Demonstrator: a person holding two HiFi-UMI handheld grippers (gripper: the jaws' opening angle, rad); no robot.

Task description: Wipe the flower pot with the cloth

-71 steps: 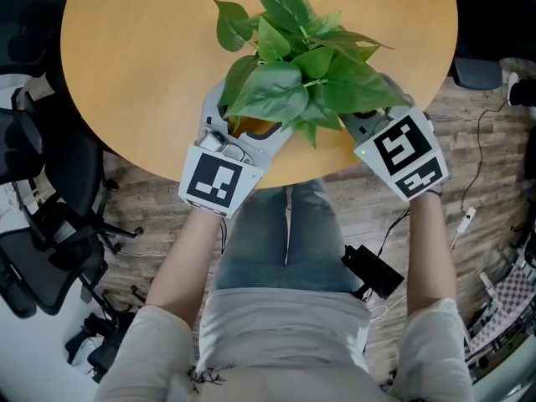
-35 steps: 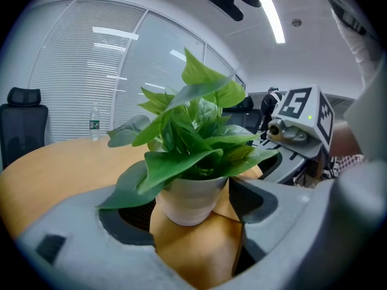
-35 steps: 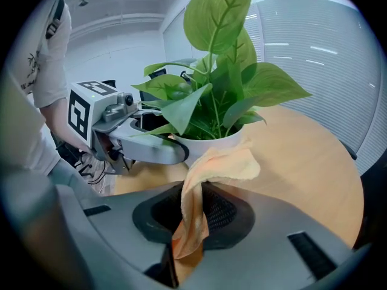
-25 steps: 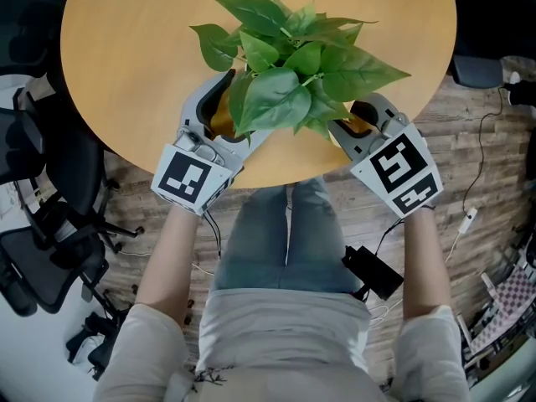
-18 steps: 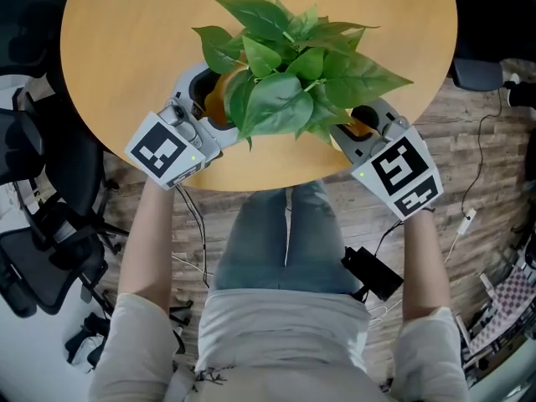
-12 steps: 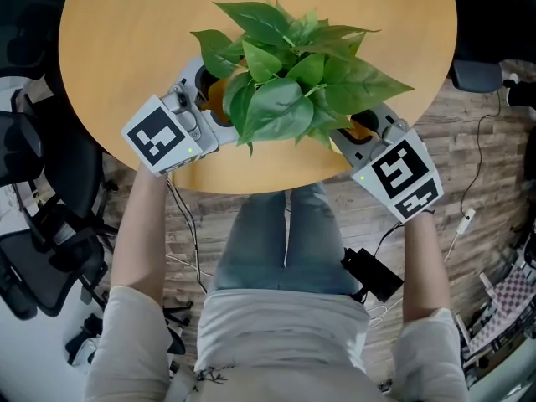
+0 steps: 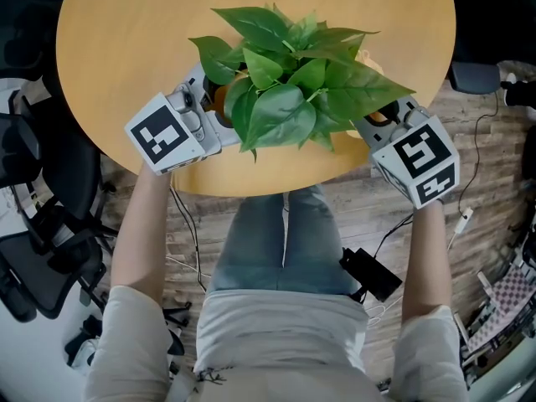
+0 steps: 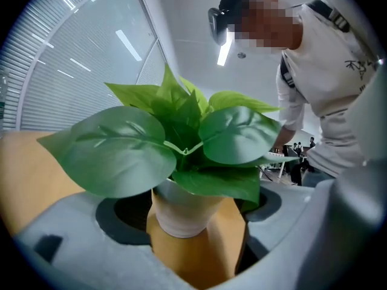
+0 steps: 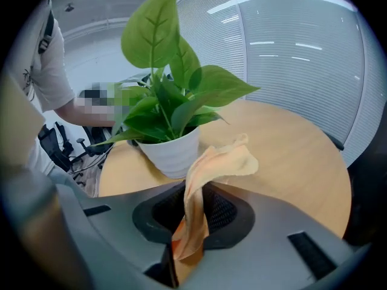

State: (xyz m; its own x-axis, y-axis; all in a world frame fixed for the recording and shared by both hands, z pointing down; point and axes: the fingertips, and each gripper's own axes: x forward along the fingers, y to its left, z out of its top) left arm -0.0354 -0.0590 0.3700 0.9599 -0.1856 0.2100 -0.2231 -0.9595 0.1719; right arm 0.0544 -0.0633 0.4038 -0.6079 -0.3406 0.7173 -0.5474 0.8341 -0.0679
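One pot (image 8: 181, 213) inside left hand-held gripper (image 7: 214, 100)

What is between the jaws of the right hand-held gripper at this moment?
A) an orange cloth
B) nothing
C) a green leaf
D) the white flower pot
A: in the right gripper view, the right hand-held gripper is closed on the orange cloth, whose free end flops out ahead of the jaws. The white flower pot stands beyond it on the table.
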